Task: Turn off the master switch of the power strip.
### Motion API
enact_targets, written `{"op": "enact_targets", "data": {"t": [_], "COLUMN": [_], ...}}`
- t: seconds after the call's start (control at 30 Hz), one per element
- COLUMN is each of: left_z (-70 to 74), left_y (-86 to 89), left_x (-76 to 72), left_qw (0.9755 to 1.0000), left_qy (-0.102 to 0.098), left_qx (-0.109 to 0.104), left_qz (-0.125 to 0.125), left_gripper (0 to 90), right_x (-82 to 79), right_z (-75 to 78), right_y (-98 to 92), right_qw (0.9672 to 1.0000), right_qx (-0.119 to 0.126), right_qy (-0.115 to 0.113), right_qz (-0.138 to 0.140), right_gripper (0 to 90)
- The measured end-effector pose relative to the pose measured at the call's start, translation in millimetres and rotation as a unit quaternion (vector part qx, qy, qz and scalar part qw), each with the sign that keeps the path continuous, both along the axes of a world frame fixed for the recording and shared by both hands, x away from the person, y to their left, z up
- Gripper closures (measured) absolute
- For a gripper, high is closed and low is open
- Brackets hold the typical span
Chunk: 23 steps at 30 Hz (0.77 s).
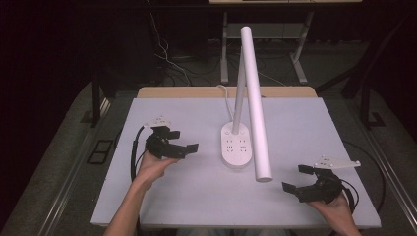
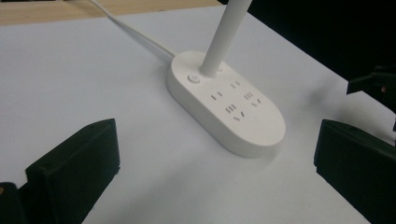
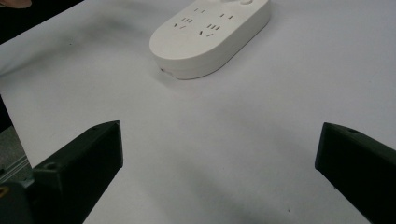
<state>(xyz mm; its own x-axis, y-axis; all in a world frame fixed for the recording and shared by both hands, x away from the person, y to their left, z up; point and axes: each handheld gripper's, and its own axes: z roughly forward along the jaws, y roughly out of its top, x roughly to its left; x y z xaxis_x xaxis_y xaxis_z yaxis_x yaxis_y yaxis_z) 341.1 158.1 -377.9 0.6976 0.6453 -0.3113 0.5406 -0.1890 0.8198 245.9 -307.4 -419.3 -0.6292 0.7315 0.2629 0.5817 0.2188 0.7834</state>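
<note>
The desk lamp stands at the middle of the white counter, its oval base carrying sockets, its long white head angled forward. The left gripper and the right gripper flank it, well apart from it, jaws spread and holding nothing.

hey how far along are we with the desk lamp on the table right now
Nothing looks done yet. The desk lamp stands untouched mid-table, its long white head tilted down over the base, whose sockets are unused. Both tools are only approaching: the left gripper and the right gripper hover open on either side of the base, holding nothing. Any gripping or adjusting of the lamp is left.
</note>
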Motion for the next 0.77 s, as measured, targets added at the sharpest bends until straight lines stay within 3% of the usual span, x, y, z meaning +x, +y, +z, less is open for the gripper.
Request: {"op": "enact_targets", "data": {"t": [0.57,0.77], "left_z": [-34.2,-41.5], "left_y": [18.0,20.0], "left_x": [-59.2,-69.4], "left_qw": [0.9998,0.9999], "left_qy": [-0.015,-0.014], "left_qx": [0.007,0.006], "left_qz": [-0.007,-0.008], "left_gripper": [0.0,0.0], "right_x": [-0.9,-1.0], "right_z": [0.2,0.3], "right_y": [0.7,2.5], "right_qw": [1.0,1.0], "right_qx": [0.003,0.004], "right_qy": [0.003,0.003], "right_qz": [-0.001,0.003], "right_gripper": [0.2,0.2]}}
